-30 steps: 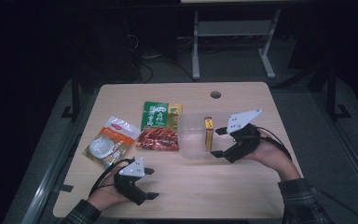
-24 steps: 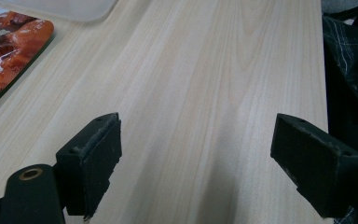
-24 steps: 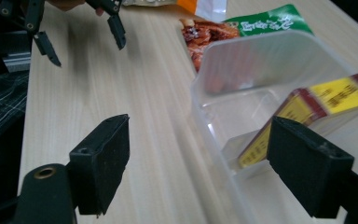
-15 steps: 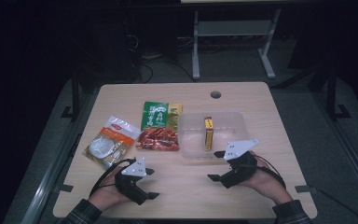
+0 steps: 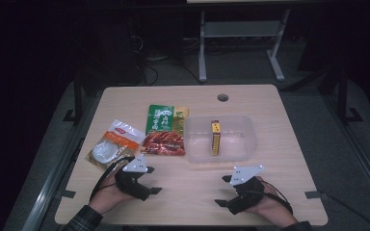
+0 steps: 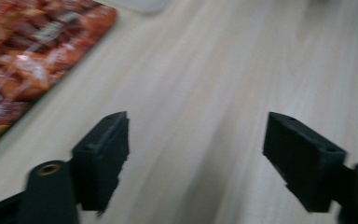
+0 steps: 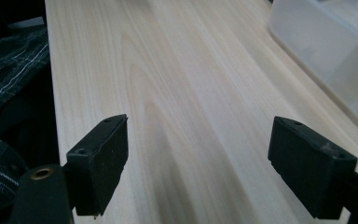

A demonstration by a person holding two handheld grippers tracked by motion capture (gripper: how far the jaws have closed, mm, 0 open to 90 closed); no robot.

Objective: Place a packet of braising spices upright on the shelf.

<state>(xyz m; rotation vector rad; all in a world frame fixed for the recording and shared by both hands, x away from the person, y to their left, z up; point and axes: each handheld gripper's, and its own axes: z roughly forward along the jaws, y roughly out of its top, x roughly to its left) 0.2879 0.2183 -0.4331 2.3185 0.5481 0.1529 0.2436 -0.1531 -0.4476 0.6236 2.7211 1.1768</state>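
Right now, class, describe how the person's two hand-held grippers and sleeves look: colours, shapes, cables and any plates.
Each hand-held gripper is black. The left hand-held gripper and the right hand-held gripper both carry a pale grey three-cornered plate on top. Black cables loop from each. The jaws end in blocky black pads with small screw holes and a brass-coloured pivot. The sleeves are dark plaid with thin pale lines.
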